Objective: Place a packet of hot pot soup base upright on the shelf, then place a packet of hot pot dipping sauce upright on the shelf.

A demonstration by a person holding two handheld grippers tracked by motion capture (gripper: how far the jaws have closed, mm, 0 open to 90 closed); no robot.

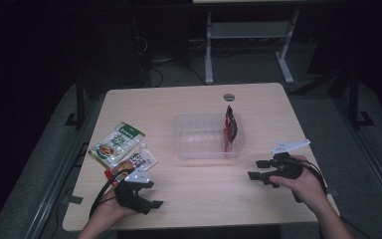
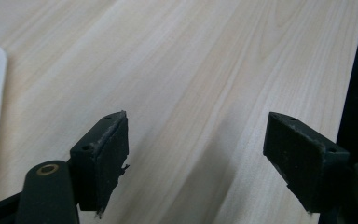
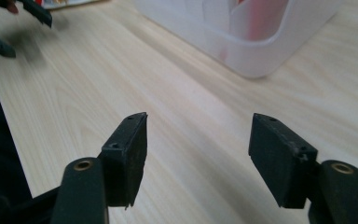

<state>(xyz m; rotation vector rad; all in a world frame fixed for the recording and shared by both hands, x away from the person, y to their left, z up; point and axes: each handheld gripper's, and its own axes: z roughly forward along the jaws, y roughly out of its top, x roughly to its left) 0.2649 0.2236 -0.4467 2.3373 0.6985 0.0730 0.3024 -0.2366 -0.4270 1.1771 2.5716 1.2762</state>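
Snack packets: a green-and-white flat foil packet [image 1: 117, 143] and a white printed packet [image 1: 142, 160] lie flat on the table, well to the left of the clear plastic bin; a third, orange-red packet seems to be tucked under the white one, though the dim high view leaves that uncertain.
Clear plastic bin: a shallow rectangular tub [image 1: 199, 148] at the middle of the light wooden table [image 1: 199, 199], its near corner [image 3: 256, 60] showing in the right gripper view.
Red packet: a red-and-black foil packet [image 1: 230, 127] stands upright against the bin's right-hand wall.
Left gripper: [image 1: 138, 195] held in front of and left of the bin, just in front of the white packet; jaws spread wide, nothing between them, bare table beneath [image 2: 193, 154].
Right gripper: [image 1: 264, 170] held in front of and right of the bin; jaws wide apart and empty [image 3: 198, 156].
Handling, judged: the packets look light, thin, crinkly and slick; lying flat, they give little to grip.
Where to hold, judged: pinch a sealed edge or corner, not the puffed middle.
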